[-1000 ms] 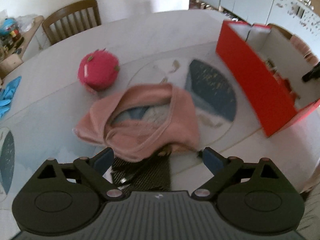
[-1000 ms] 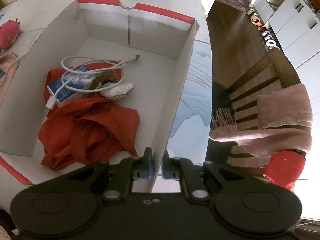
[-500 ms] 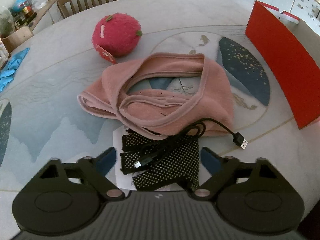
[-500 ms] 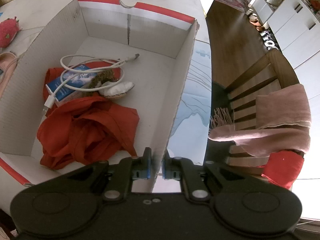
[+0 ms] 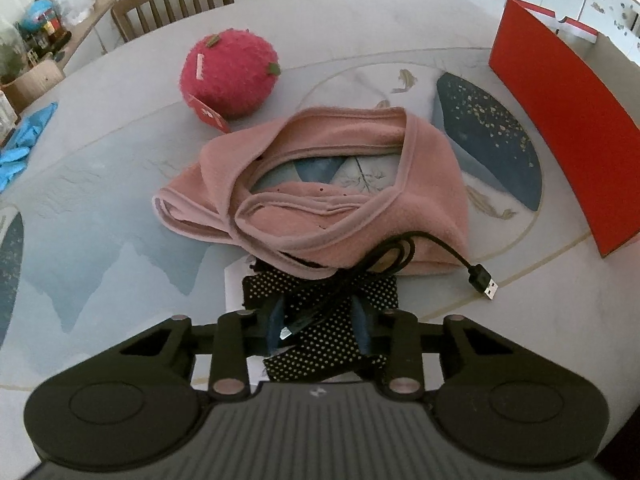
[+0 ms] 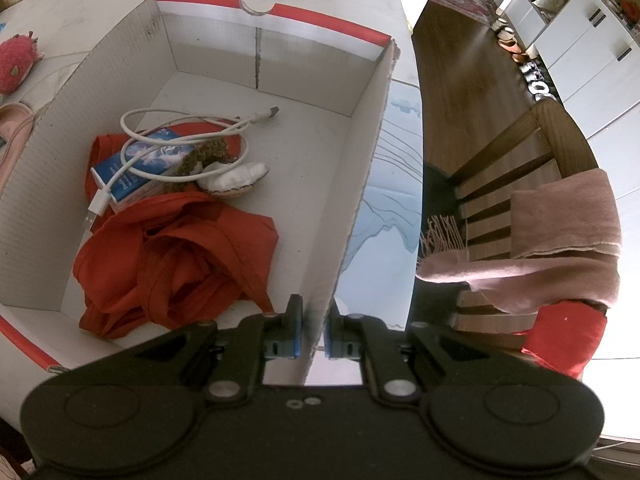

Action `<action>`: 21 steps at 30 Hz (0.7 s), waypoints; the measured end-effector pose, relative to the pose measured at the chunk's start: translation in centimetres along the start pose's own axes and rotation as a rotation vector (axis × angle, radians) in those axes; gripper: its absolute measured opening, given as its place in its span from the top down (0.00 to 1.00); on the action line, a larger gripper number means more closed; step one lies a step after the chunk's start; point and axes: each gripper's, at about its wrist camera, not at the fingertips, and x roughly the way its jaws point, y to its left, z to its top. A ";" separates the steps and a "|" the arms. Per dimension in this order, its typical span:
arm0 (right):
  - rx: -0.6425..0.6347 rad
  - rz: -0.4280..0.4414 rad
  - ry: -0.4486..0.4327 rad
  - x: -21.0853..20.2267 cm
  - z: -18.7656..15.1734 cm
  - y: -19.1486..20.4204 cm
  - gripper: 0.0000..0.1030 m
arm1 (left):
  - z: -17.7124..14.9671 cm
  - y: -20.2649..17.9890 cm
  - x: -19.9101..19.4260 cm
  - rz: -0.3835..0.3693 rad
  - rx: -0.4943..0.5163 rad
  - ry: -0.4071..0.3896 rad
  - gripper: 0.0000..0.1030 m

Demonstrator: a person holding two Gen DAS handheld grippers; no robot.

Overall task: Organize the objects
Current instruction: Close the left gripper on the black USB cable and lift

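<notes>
On the table lies a black dotted glove with a black USB cable coiled over it, half under a pink cloth. My left gripper points down on the glove. Its jaws are closing, with the glove and the cable's coil between them and the pads against the fabric. My right gripper is shut on the right wall of the red and white cardboard box. Inside the box lie an orange-red cloth, a white cable and a small blue carton.
A pink plush fruit sits beyond the pink cloth. The box's red side stands at the right. Blue gloves lie at the table's left edge. A wooden chair stands behind the table, and another chair with a pink scarf stands right of the box.
The left gripper came down over the glove and cable, and its jaws swung from wide apart to close around them. The right gripper kept its hold on the box wall.
</notes>
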 end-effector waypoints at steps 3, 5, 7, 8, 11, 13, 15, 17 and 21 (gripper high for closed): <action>0.000 0.000 0.000 0.0 0.0 0.0 0.92 | 0.0 0.2 -0.6 0.001 -0.009 -0.006 0.70; -0.001 -0.001 -0.001 0.0 0.0 0.0 0.92 | 0.1 0.3 -1.1 0.003 -0.007 -0.011 0.76; 0.001 0.000 -0.002 0.0 0.0 -0.1 0.92 | 0.2 0.4 -1.6 0.001 -0.011 -0.006 0.77; 0.001 0.000 -0.002 0.0 0.0 0.0 0.92 | 0.2 0.4 -1.9 -0.005 -0.010 -0.004 0.77; 0.000 0.000 -0.004 0.0 0.0 0.0 0.92 | 0.1 0.1 -2.8 -0.012 -0.005 -0.009 0.78; -0.002 0.000 -0.004 0.0 0.0 0.1 0.92 | 0.1 -0.1 -3.4 -0.029 -0.006 -0.009 0.78; -0.004 0.002 -0.004 0.0 0.0 0.0 0.92 | 0.2 -0.4 -3.9 -0.041 -0.005 -0.004 0.78; -0.005 0.003 -0.004 0.0 0.0 0.0 0.92 | 0.2 -0.8 -4.5 -0.050 -0.002 -0.007 0.78; -0.003 0.007 -0.005 0.0 0.0 0.0 0.93 | 0.7 -1.9 -5.7 -0.078 0.009 -0.014 0.78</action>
